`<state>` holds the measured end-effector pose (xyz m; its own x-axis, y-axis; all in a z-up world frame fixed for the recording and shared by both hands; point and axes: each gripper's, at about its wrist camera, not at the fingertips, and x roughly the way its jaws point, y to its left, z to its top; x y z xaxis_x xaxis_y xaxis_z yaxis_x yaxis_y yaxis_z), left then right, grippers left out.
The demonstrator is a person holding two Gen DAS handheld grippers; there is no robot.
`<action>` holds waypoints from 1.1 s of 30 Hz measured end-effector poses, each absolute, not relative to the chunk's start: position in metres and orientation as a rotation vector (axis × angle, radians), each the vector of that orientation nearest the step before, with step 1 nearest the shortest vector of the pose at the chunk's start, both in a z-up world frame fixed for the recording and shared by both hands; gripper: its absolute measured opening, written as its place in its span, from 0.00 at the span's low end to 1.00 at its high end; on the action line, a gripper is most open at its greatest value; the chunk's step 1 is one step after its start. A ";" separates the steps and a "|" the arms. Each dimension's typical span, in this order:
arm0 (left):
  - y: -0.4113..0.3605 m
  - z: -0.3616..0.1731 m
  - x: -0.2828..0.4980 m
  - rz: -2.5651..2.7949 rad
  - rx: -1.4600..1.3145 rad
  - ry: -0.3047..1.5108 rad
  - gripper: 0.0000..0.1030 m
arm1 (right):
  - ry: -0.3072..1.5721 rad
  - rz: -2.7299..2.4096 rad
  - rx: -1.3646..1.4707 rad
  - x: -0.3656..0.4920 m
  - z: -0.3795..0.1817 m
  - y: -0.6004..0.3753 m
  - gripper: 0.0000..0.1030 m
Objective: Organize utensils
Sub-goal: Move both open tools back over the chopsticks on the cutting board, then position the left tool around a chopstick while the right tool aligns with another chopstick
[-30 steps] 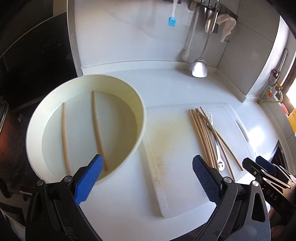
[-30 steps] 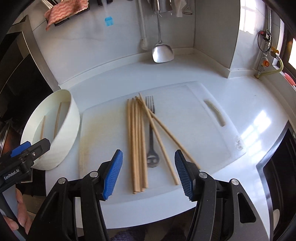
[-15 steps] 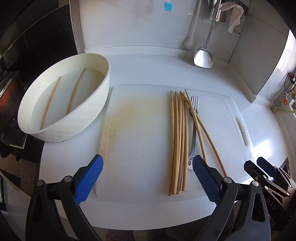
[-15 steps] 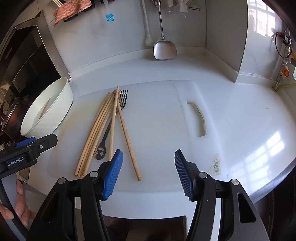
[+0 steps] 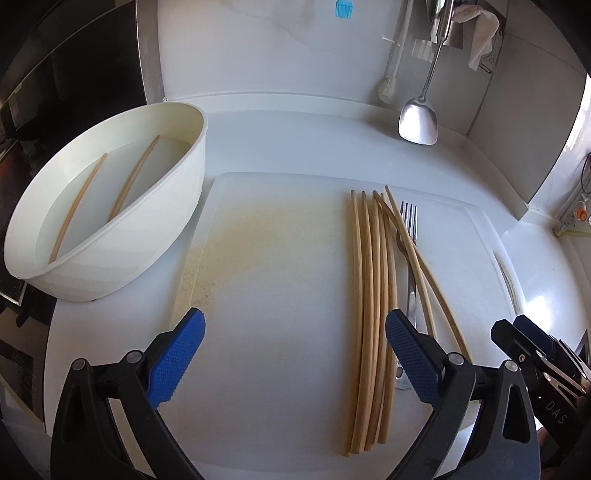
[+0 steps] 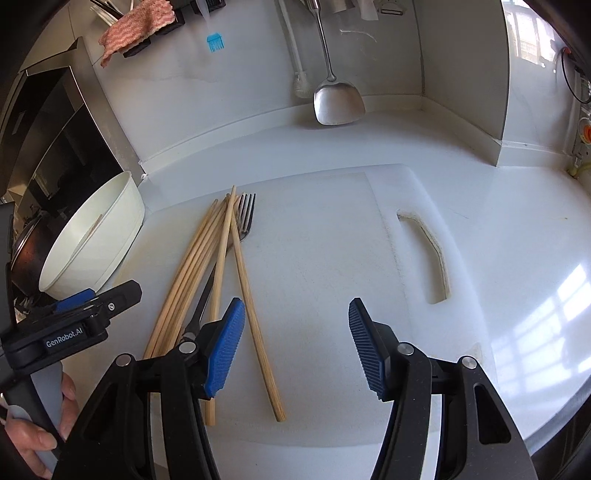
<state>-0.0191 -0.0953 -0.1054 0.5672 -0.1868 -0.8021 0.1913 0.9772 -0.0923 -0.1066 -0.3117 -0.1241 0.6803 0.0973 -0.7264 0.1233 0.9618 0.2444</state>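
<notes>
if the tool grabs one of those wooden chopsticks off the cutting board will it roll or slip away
The chopsticks look thin, round and smooth, so a nudged one would probably roll on the flat cutting board. They lie bunched, two crossing the fork, so neighbours likely shift too. Being slender wood, each is probably light and fairly stiff.

On a white cutting board (image 5: 280,266), the fork (image 5: 408,221) shows its tines only; wooden chopsticks (image 5: 369,295) cross its neck, and the left gripper (image 5: 295,354) blocks its handle end. In the right wrist view, the right gripper (image 6: 295,347) covers the near ends of several chopsticks (image 6: 192,266). The top edge cuts off the metal spatula's (image 6: 336,99) handle and the hanging checked cloth (image 6: 136,29). A hand (image 6: 40,435) at the lower left is partly out of frame. The bowl's (image 6: 99,236) contents are too small to tell there.
</notes>
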 end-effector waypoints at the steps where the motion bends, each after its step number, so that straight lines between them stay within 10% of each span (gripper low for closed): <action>1: -0.095 -0.109 -0.018 -0.221 0.004 0.933 0.94 | 0.815 -0.016 0.279 -0.105 -0.126 -0.310 0.55; 29: -0.092 -0.134 0.000 -0.223 -0.018 0.928 0.94 | 0.813 -0.008 0.041 -0.071 -0.151 -0.280 0.53; 33: -0.097 -0.134 0.000 -0.226 -0.004 0.923 0.94 | 0.800 -0.014 0.037 -0.071 -0.151 -0.282 0.40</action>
<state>0.0001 -0.0969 -0.1337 0.5814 -0.1947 -0.7900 0.1915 0.9764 -0.0997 -0.0713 -0.2823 -0.1509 0.6969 0.0016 -0.7172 0.0264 0.9993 0.0278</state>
